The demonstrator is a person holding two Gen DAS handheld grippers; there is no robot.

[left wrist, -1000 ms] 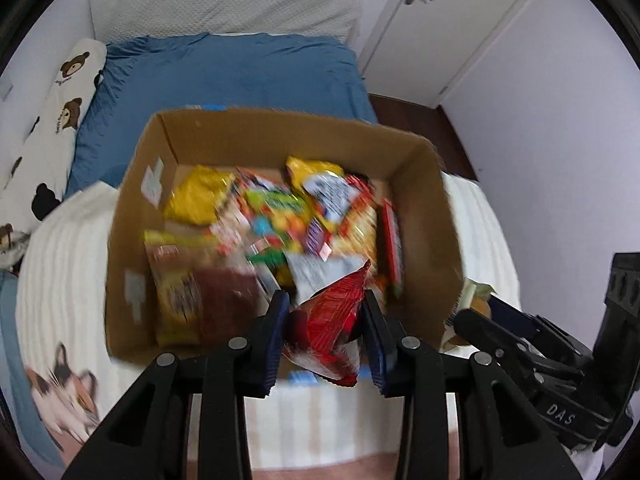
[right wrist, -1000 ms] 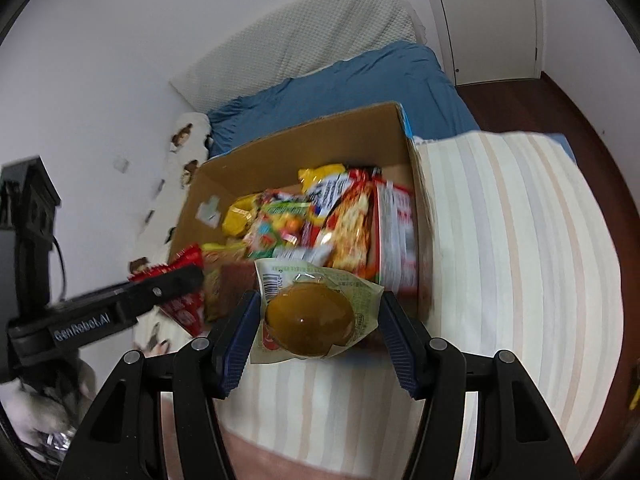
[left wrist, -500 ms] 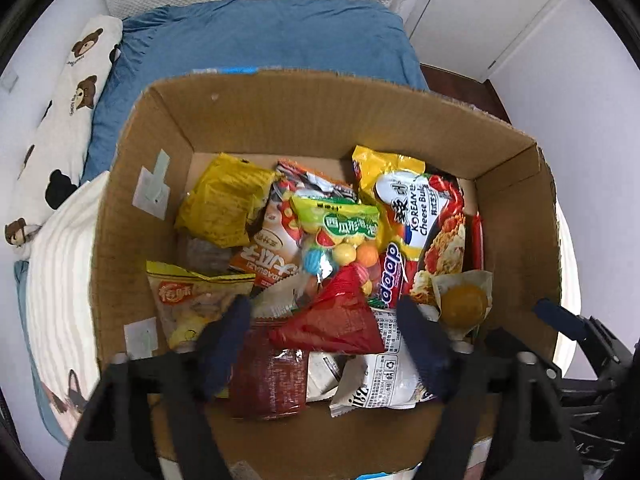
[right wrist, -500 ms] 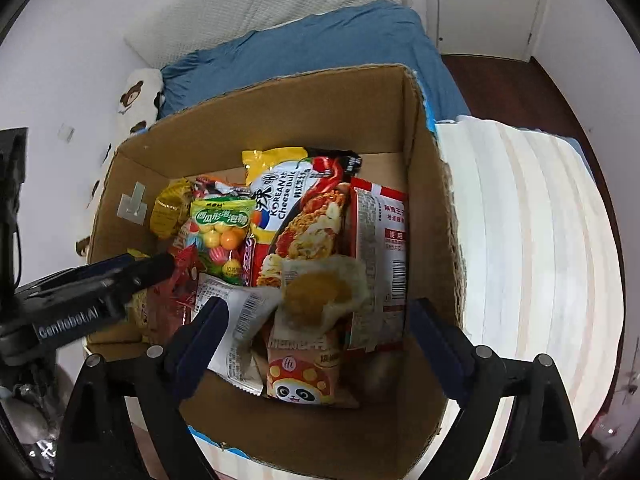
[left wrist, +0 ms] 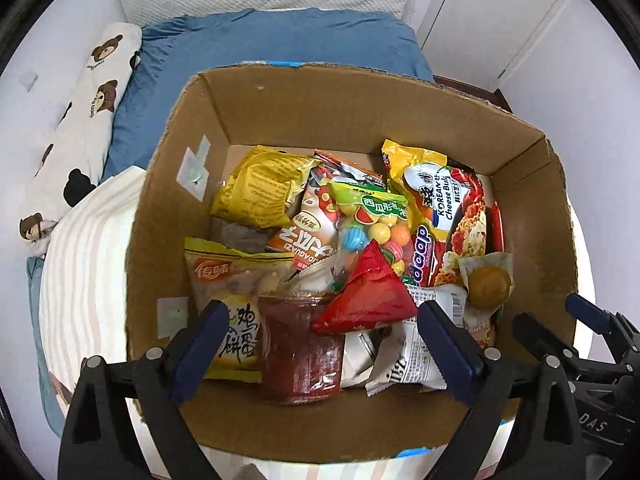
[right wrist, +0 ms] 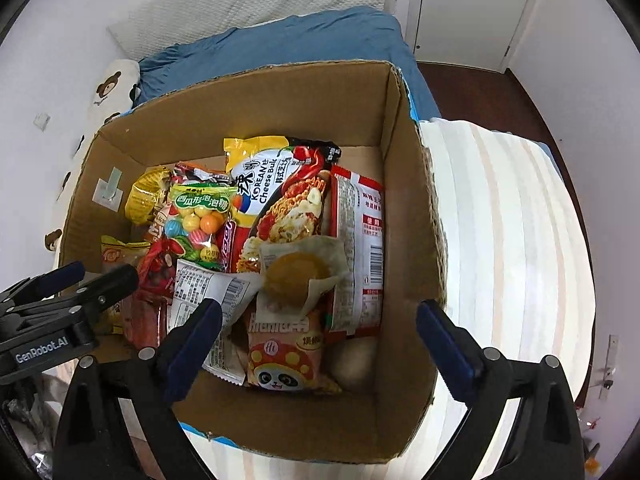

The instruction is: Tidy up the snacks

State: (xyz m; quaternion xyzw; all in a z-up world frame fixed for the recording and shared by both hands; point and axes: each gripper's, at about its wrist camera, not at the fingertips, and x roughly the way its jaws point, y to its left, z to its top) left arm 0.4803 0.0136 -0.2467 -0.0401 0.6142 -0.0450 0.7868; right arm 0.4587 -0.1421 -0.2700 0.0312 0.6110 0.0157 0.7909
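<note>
The bed (left wrist: 280, 48) is being covered by a blue sheet at the far end and by a striped cream blanket (right wrist: 508, 240) nearer in; a bear-print pillow (left wrist: 80, 120) is being kept along the wall side; the cardboard box (left wrist: 360, 104) is being rested on the striped blanket, its top open, and both grippers are being held above it, pointing steeply down into it; the snacks are being piled loosely inside the box, overlapping one another; a Korean cheese noodle packet (right wrist: 276, 184) is being laid toward the far wall, with a red-and-white noodle packet (right wrist: 360, 256) just beside it against the right-hand wall; a yellow crinkled bag (left wrist: 256, 188) is being propped near the far left corner; a green bag of coloured gum balls (left wrist: 372, 220) is being shown in the middle of the heap; a red triangular packet (left wrist: 368, 300) is being left lying on top of the pile, between the spread fingers of the left gripper (left wrist: 324, 344) but touched by neither; its jaws are being opened wide and nothing is being held; a wrapped round brown pastry (right wrist: 296, 280) is being left on the noodle packets, ahead of the right gripper (right wrist: 320, 344); those jaws too are being opened wide, with nothing gripped; a panda-print packet (right wrist: 280, 360) is being seen between them, low in the box.
</note>
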